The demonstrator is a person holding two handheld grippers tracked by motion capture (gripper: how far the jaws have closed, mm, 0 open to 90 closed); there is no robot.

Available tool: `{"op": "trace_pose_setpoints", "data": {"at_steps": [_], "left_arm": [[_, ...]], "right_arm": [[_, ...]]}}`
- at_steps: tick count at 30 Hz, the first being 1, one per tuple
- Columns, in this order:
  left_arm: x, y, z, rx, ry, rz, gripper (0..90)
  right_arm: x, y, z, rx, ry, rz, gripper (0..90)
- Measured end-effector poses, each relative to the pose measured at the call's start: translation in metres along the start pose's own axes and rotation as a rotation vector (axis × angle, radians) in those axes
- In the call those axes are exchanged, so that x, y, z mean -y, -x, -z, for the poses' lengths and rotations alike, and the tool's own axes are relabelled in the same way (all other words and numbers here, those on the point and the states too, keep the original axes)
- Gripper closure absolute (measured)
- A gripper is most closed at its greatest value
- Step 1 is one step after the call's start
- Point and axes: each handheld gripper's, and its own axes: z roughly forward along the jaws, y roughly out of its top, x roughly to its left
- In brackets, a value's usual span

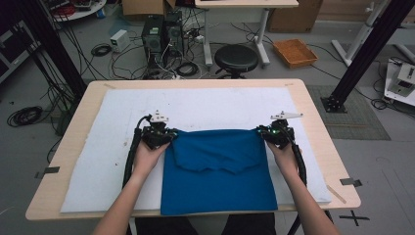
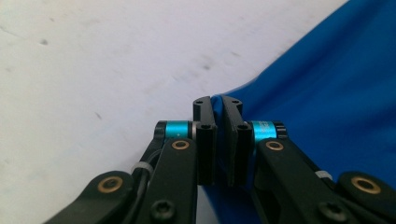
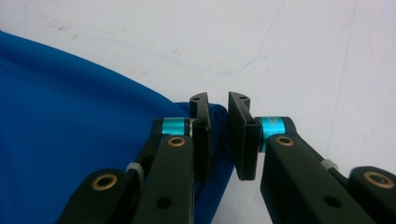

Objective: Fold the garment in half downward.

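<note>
Your left gripper [image 1: 157,135] pinches the blue cloth's [image 1: 220,169] left corner; your right gripper [image 1: 275,133] clamps its right corner, above the bench's white mat [image 1: 205,105].

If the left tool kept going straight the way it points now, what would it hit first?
Likely nothing soon: the left tool, shut on the blue cloth, points toward the table's far edge, with bare white mat ahead. Depth is hard to judge.

High view overhead; gripper views close, sharing blue cloth [image 1: 218,169].
</note>
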Motion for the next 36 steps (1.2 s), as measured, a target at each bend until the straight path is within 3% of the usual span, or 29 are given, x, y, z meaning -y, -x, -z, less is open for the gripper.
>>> {"op": "trace_pose_setpoints", "data": {"at_steps": [5, 8, 11, 14, 18, 20, 24, 29, 36], "left_arm": [[-0.003, -0.009, -0.012, -0.006, -0.018, -0.001, 83.8], [-0.004, -0.009, -0.012, -0.021, -0.006, 0.001, 78.4], [-0.005, -0.008, -0.004, -0.051, 0.013, 0.036, 62.5], [-0.002, 0.0, 0.013, -0.066, 0.058, 0.027, 59.5], [0.013, 0.018, 0.033, -0.024, 0.05, 0.06, 59.6], [0.023, 0.026, 0.037, 0.005, 0.017, 0.083, 60.4], [0.039, 0.036, 0.038, 0.08, -0.025, 0.171, 63.7], [0.044, 0.041, 0.034, 0.09, -0.047, 0.206, 64.1], [0.042, 0.048, 0.028, 0.089, -0.064, 0.201, 68.2]], "right_arm": [[-0.006, 0.006, -0.016, 0.005, -0.005, -0.005, 80.0], [-0.004, 0.005, -0.018, 0.012, -0.031, -0.005, 78.3], [-0.005, 0.003, -0.013, 0.016, -0.009, -0.012, 70.8], [-0.007, -0.001, -0.001, 0.018, 0.017, -0.007, 67.4], [0.0, -0.013, 0.025, 0.028, 0.079, -0.013, 63.2], [0.008, -0.018, 0.034, 0.012, 0.081, -0.014, 62.6], [0.03, -0.027, 0.044, -0.021, 0.069, -0.046, 62.6], [0.048, -0.034, 0.044, -0.045, 0.015, -0.079, 63.1], [0.059, -0.041, 0.043, -0.048, -0.028, -0.091, 63.8]]}}
